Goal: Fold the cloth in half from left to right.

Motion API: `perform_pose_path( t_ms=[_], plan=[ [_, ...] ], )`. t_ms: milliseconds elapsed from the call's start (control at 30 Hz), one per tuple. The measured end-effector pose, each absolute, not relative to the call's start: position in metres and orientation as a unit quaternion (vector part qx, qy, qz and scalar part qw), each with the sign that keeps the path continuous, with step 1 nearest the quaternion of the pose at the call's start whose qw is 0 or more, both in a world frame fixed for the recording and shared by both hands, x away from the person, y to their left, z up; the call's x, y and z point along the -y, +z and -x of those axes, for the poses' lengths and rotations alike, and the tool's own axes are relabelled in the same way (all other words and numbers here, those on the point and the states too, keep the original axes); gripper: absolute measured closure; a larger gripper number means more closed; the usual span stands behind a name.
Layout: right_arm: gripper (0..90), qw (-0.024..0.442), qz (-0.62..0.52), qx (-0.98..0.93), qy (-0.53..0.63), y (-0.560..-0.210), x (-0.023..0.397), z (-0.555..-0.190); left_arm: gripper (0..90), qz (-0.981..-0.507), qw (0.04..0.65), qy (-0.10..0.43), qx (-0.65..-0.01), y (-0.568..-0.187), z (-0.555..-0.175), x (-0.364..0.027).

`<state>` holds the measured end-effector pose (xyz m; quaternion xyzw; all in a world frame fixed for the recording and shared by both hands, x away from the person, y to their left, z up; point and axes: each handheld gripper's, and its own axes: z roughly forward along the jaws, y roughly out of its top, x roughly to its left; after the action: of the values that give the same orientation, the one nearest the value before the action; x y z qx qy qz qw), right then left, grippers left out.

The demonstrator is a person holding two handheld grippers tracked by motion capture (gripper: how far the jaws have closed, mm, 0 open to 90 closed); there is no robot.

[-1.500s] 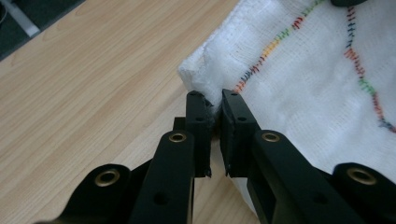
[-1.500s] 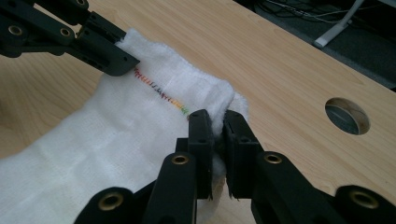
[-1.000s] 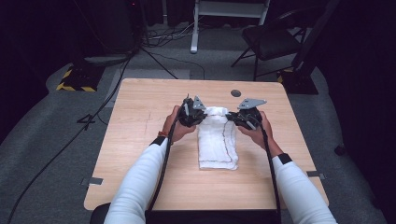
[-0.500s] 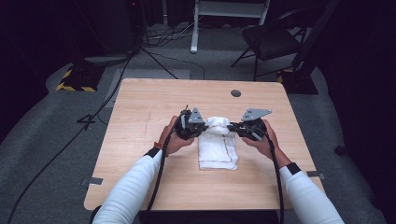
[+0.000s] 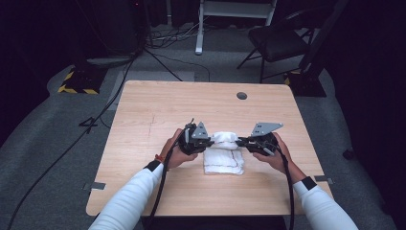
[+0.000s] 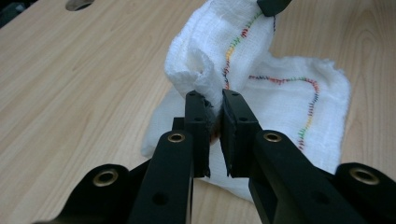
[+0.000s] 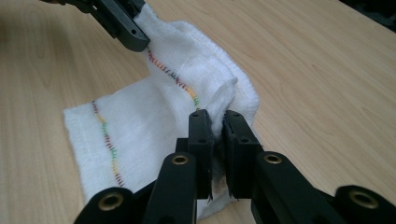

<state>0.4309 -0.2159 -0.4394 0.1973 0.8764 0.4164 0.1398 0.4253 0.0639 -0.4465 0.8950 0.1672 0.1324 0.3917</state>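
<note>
White stitched cloth [image 5: 223, 152] lies on the wooden table [image 5: 143, 115], its far edge lifted, pinched by left gripper [image 6: 214, 105] and right gripper [image 7: 218, 122] fingers.

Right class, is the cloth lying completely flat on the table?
No: both the left gripper and right gripper pinch the cloth, lifting its far edge off the table.

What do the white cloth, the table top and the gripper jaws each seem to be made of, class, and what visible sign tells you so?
White cloth: likely soft woven cotton or gauze, matte; it shows a loose weave, fuzzy edges and multicoloured stitching.
Table top: looks like wood or wood-look laminate, smooth, with pale grain lines.
Left gripper and right gripper: jaws look like matte black plastic, with brass-coloured inserts.
</note>
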Motion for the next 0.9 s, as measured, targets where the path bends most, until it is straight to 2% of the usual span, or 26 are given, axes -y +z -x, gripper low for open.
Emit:
perform_pose_path(
  t_ms=[900],
  plan=[
    [84.0, 0.104, -0.168, -0.892, 0.407, -0.455, 0.233, -0.397, 80.4, -0.915, 0.362, 0.115, -0.136, -0.457, -0.396, -0.074]
  ],
)
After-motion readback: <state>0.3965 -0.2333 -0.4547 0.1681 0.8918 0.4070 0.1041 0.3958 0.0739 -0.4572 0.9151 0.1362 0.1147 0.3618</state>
